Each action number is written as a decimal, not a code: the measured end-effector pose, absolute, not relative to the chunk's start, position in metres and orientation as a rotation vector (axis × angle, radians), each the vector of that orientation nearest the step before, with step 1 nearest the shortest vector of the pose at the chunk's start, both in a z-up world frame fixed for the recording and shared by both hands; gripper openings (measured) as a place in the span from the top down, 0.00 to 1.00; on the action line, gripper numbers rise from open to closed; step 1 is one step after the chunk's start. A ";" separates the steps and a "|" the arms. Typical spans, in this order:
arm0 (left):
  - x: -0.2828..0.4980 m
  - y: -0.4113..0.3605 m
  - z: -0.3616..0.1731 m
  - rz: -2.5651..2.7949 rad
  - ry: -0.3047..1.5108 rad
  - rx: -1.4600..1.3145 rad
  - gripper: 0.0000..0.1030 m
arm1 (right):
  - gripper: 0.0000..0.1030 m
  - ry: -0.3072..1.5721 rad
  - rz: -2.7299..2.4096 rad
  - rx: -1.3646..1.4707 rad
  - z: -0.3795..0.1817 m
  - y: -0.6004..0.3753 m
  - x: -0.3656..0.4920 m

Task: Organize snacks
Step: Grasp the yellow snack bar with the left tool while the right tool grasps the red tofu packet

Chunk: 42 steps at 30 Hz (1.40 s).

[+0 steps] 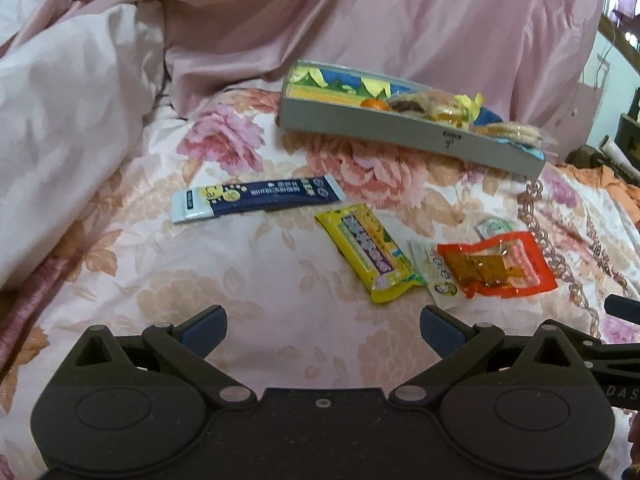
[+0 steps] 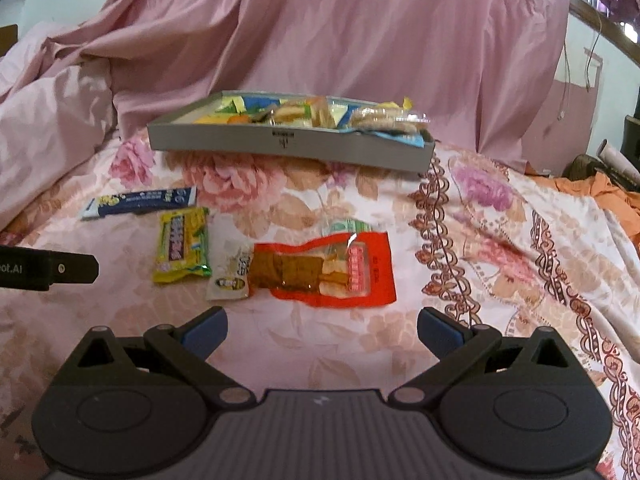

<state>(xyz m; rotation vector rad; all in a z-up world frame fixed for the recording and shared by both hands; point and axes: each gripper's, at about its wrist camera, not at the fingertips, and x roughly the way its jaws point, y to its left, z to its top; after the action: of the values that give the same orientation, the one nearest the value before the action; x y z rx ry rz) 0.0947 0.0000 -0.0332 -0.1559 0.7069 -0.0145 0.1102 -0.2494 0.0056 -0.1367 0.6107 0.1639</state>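
Both grippers, left gripper (image 1: 323, 322) and right gripper (image 2: 322, 322), held their jaws wide apart over bare floral bedspread (image 2: 320, 344). Just ahead lay a red packet (image 2: 324, 270) overlapping a half-hidden white sachet (image 2: 230, 268), a yellow bar (image 2: 182, 245) and a blue stick pack (image 2: 138, 202). Beyond stood the gray snack tray (image 2: 288, 146), its contents blurred.

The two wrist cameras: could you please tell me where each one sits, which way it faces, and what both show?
Left wrist: sits behind the open left tongs, facing the bed over the yellow packet; the right tongs' tip shows at the right edge.
Right wrist: sits behind the open right tongs, facing the red packet; the left tongs' tip shows at the left.
Shared: tray, blue stick, both packets.
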 end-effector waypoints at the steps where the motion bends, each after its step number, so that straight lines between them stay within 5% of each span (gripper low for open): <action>1: 0.097 0.000 -0.035 -0.015 0.712 -0.156 0.01 | 0.00 0.619 0.163 -0.138 0.004 -0.249 0.111; 20: 0.184 -0.030 -0.050 -0.037 0.770 -0.142 0.01 | 0.00 0.613 0.233 -0.212 -0.004 -0.260 0.168; 26: 0.219 -0.030 -0.056 -0.012 0.815 -0.198 0.01 | 0.00 0.525 0.456 -0.363 -0.002 -0.265 0.196; 34: 0.240 -0.025 -0.064 -0.003 0.841 -0.189 0.01 | 0.00 0.647 0.847 -0.510 -0.008 -0.247 0.246; 42: 0.236 -0.029 -0.066 -0.045 0.860 -0.011 0.16 | 0.01 0.798 0.957 -0.446 -0.026 -0.237 0.271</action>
<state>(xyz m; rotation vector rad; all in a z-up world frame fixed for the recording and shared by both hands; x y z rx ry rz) 0.2363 -0.0294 -0.0659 -0.0106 0.8595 -0.0452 0.2706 -0.2367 -0.0256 -0.4456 0.7976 0.9568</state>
